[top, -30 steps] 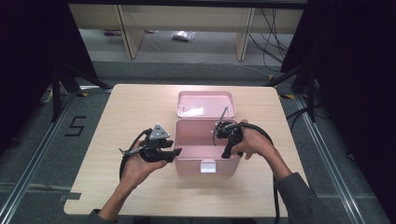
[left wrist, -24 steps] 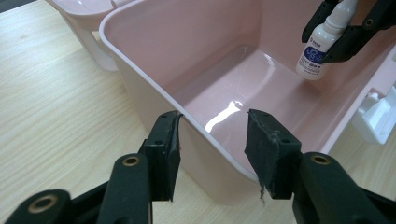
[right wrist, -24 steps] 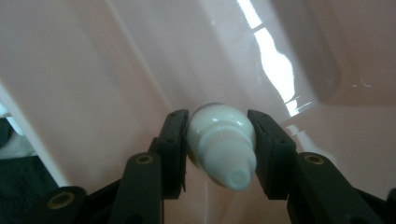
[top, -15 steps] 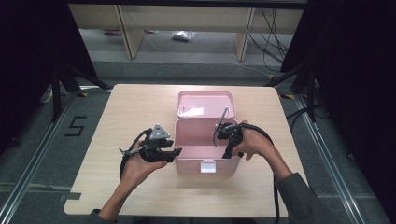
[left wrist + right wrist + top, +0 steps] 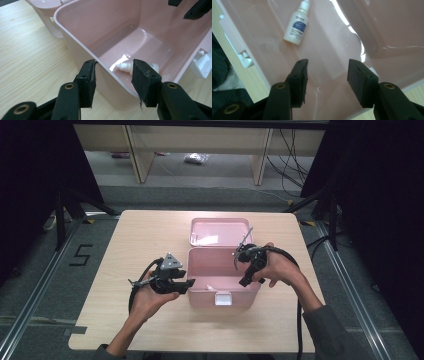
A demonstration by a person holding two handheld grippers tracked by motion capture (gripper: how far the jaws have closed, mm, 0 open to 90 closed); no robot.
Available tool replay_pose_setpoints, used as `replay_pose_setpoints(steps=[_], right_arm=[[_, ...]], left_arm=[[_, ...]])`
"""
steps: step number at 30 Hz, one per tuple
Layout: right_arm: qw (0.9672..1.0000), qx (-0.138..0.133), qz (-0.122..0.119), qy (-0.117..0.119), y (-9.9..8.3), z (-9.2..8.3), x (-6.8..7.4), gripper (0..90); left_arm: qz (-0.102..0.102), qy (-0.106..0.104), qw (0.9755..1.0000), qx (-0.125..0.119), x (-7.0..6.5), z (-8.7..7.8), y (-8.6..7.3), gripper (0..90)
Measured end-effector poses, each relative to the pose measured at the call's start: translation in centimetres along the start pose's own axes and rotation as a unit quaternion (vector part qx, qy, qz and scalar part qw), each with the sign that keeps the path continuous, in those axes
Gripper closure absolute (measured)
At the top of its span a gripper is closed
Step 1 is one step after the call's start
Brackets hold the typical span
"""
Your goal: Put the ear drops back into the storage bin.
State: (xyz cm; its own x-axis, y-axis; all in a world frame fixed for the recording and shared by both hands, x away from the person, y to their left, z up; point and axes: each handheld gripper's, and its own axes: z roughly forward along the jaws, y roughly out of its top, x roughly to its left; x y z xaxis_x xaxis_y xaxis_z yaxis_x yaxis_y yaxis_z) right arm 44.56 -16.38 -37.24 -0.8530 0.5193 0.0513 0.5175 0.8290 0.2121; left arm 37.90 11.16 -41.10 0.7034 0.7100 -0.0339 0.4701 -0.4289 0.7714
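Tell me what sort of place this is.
Probably a lab or recording workspace: a bare light wooden table inside dark curtains, metal floor rails, loose cables behind, and an open pink plastic box.

The left gripper is straddling the near wall of the pink box, one jaw hanging outside over the wooden table, the other sitting inside the box, with a gap showing between the pads and the wall. A small white bottle is lying on its side on the box floor, just beyond the inner jaw. The other gripper's black jaw tips are poking in above the box's far side.
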Motion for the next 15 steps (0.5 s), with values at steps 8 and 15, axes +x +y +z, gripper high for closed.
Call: replay_pose_setpoints(steps=[8, 15], right_arm=[[0.9994, -0.026, 0.019, -0.010, -0.04, -0.40, -0.57, 47.0], [0.9981, -0.052, 0.029, -0.017, -0.03, -0.67, -0.99, 44.5]], left_arm=[[-0.001, -0.002, 1.0000, -0.002, 0.04, 0.01, -0.02, 53.2], [-0.003, -0.003, 1.0000, -0.006, 0.15, 0.08, 0.02, 51.5]])
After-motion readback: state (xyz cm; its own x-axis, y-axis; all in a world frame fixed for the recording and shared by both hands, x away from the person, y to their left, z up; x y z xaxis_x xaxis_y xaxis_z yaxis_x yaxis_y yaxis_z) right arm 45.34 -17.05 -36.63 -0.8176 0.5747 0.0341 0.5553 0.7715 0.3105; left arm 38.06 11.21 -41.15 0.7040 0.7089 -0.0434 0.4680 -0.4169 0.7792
